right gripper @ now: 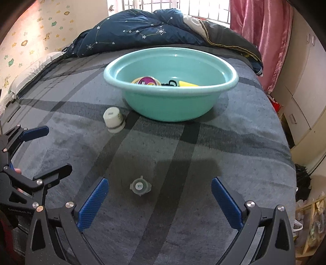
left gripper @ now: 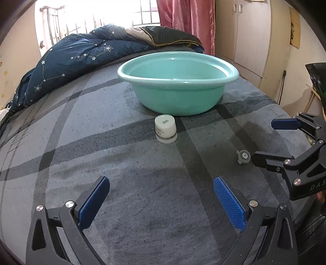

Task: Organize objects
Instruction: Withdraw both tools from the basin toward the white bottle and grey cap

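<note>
A small grey knob-like cap (right gripper: pixel 140 186) with little lugs around its rim lies flat on the bed (right gripper: pixel 234 142), on the grey blanket with dark crossing stripes. It sits between the blue-padded fingers of the right gripper (right gripper: pixel 160 200), nearer the left finger, touching neither; this gripper's jaws stand wide apart and hold nothing. In the left wrist view the same cap (left gripper: pixel 243 156) lies just beside the tip of the right gripper's dark near finger. Farther up the bed a white jar (right gripper: pixel 114 119) with a rounded lid and a dark band near its base stands upright, just beside the near wall of a mint-green basin (right gripper: pixel 171 102) but apart from it. In the left wrist view the jar (left gripper: pixel 165 128) lies ahead of the left gripper (left gripper: pixel 161 200), whose jaws are also spread wide and empty, well short of the jar. Inside the basin lie a round purple-topped item (right gripper: pixel 147 81), a black tangled thing (right gripper: pixel 170 83) and a yellow piece (right gripper: pixel 187 83), partly hidden by the rim. Behind the basin a navy quilt (right gripper: pixel 138 30) printed with stars is heaped below a barred window (right gripper: pixel 195 8), with a pink curtain (right gripper: pixel 262 32) at the right.
</note>
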Motion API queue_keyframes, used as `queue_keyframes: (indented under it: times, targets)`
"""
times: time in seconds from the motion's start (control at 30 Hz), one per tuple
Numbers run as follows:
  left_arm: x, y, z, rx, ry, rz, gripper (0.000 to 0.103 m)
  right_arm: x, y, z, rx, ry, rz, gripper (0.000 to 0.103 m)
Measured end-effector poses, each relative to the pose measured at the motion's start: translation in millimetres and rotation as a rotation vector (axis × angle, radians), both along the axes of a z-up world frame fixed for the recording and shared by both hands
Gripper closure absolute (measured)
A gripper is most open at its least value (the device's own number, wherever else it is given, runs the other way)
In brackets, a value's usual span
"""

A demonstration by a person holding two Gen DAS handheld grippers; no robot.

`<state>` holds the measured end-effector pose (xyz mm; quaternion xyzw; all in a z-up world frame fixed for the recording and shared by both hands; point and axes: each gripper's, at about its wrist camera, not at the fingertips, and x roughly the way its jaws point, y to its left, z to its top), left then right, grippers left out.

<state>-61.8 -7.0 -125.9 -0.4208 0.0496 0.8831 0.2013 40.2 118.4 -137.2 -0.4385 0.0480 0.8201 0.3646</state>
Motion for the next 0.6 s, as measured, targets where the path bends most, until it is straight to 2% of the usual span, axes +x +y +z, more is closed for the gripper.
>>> queue_keyframes:
  times: [0.6]
  targets:
    - [-5, -1, -20, 0.007, -0.040, 0.010, 0.000, -6, 10, -27, -0.055, -0.023, -0.020, 0.000]
